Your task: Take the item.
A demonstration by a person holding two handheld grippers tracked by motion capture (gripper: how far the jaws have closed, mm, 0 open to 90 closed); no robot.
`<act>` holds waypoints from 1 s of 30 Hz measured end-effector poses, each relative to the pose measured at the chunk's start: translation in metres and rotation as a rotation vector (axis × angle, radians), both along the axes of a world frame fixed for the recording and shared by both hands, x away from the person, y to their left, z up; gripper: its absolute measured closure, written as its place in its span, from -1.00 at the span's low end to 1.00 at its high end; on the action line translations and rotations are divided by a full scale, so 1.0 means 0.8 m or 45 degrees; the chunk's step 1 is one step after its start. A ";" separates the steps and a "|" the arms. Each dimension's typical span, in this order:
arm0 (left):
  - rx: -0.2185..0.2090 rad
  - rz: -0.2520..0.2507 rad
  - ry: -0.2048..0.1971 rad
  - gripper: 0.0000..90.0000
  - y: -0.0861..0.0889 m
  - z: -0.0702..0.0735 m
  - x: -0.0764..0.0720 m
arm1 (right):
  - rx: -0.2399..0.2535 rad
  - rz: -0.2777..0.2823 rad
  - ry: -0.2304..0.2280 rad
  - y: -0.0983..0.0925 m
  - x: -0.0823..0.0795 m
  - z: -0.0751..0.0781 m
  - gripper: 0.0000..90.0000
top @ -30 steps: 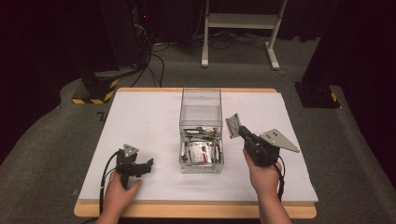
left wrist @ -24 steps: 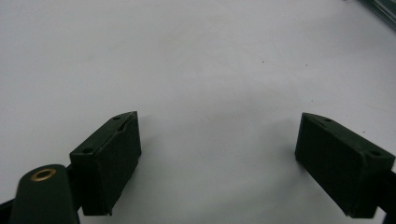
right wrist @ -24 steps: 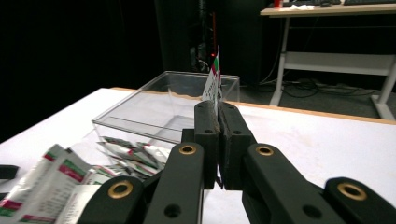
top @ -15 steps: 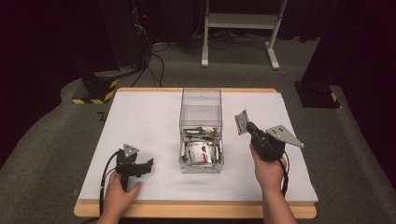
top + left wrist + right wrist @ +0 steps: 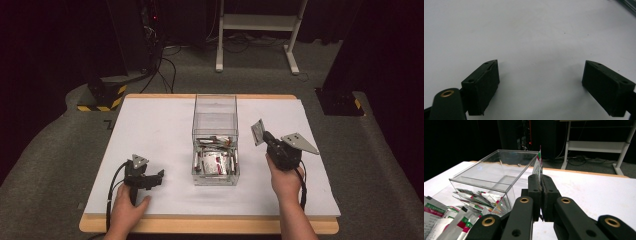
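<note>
Packet [image 5: 537,165], a flat sachet with green and red print, stands pinched on edge between the closed jaws of the right gripper [image 5: 261,134], just right of the clear box [image 5: 215,145] and raised off the white table [image 5: 150,130]; the left gripper [image 5: 541,82] rests near the table's front edge, well left of the box, its jaws spread wide over bare surface; inside the box's near end lies a heap of similar sachets [image 5: 214,161]; beyond the box, a white frame's legs [image 5: 255,35] stand on dark floor.
</note>
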State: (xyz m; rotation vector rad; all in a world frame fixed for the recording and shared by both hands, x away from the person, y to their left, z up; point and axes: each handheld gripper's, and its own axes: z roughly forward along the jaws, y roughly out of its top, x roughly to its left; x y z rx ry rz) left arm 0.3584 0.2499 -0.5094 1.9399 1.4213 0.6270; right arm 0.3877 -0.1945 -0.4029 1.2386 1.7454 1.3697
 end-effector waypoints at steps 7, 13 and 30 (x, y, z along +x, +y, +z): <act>-0.001 0.001 0.000 -0.68 0.000 0.000 0.000 | -0.014 -0.009 0.023 0.000 0.007 -0.010 0.95; 0.000 0.000 0.000 -0.68 0.000 0.000 0.000 | -0.022 -0.022 0.052 -0.001 0.016 -0.020 0.95; -0.001 0.001 0.001 -0.68 0.000 0.000 0.000 | -0.077 -0.013 0.136 0.011 0.037 -0.051 0.95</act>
